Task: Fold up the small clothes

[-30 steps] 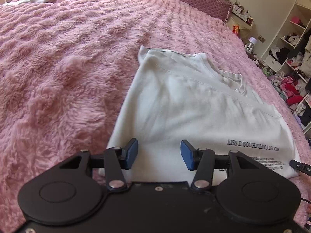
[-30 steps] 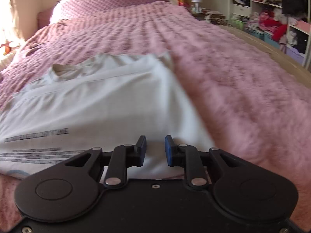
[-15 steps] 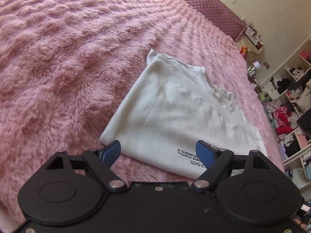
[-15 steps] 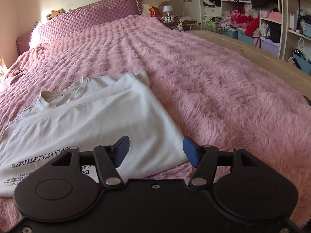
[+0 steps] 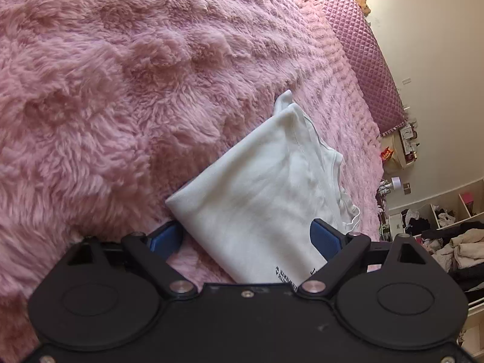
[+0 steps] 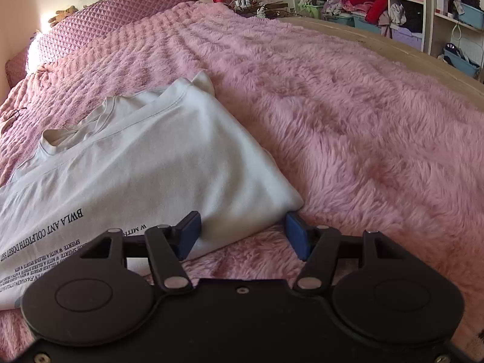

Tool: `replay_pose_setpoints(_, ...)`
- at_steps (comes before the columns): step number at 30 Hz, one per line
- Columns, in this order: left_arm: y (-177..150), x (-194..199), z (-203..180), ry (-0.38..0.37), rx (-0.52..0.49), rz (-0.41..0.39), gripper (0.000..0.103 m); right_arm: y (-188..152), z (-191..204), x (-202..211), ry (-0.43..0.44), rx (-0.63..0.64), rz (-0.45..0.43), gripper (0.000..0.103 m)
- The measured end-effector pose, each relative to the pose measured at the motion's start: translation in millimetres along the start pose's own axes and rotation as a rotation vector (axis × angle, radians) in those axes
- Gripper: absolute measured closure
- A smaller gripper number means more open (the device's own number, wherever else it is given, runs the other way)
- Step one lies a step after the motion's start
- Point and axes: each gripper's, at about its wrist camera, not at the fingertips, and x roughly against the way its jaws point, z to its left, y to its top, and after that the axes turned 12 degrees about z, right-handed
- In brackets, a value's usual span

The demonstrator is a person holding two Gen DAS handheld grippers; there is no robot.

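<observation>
Left claw [image 5: 246, 239] is opening wide; right claw [image 6: 243, 234] stands parted. Both have released the folded white cotton T-shirt [image 6: 151, 163], now resting on the pink fluffy bedspread [image 6: 348, 115]: fold apparently set.

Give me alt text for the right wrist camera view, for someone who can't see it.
A folded white T-shirt with black printed lettering lies on a fluffy pink bedspread, its near corner between the open blue-padded fingers of the right gripper. Behind are a quilted pink headboard and cluttered shelves of clothes.
</observation>
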Motion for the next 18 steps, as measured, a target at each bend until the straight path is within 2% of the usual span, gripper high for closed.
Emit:
replay_pose_setpoints(7, 10, -9, 0, -0.009, 0.021, -0.044, 0.006, 1, 2, -1, -0.010, 0.004, 0.004, 0.042)
replay_pose_setpoints(14, 6, -13, -16, 0.037, -0.070, -0.029, 0.003, 4, 2, 4, -0.015, -0.017, 0.015, 0.038)
replay_pose_setpoints(18, 5, -13, -9, 0.028, -0.037, -0.057, 0.004, 4, 3, 6, -0.020, -0.030, 0.019, 0.037)
